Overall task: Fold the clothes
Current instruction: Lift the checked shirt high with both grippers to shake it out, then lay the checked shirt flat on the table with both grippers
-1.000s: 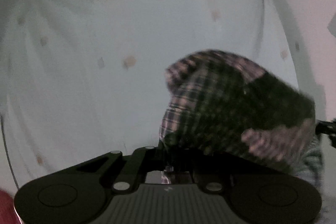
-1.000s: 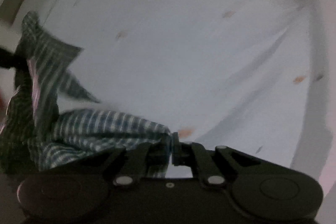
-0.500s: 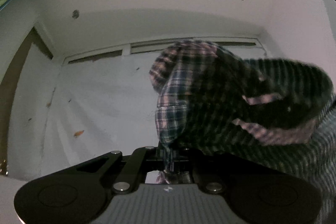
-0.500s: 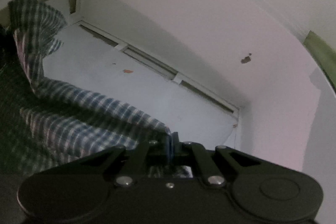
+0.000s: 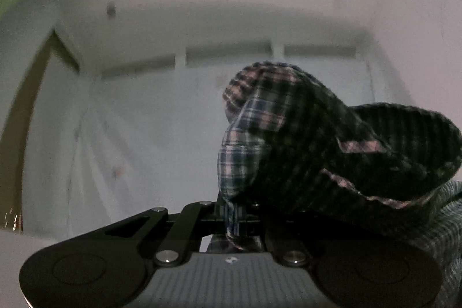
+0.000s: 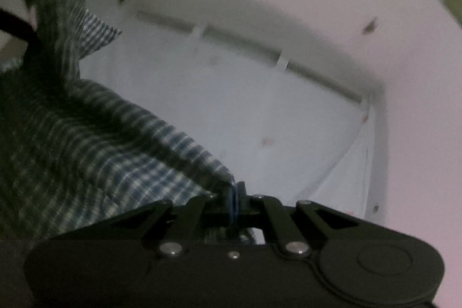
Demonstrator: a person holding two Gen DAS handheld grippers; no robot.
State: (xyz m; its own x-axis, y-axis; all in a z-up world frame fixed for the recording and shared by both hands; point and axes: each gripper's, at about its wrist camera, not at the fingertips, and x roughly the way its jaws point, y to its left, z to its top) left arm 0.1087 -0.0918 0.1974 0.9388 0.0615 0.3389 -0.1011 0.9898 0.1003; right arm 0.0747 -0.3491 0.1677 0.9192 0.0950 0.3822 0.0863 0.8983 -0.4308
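Both tools, left tool (image 5: pixel 234 217) and right tool (image 6: pixel 235 199), pinch a plaid garment (image 5: pixel 303 140) aloft over the white sheet (image 6: pixel 231 111); no fold is visible.

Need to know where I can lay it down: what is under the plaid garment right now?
The plaid garment, pinched by the left gripper and right gripper, hangs over a white sheet with small orange marks. The sheet directly beneath the cloth is covered, so anything lying there cannot be seen.
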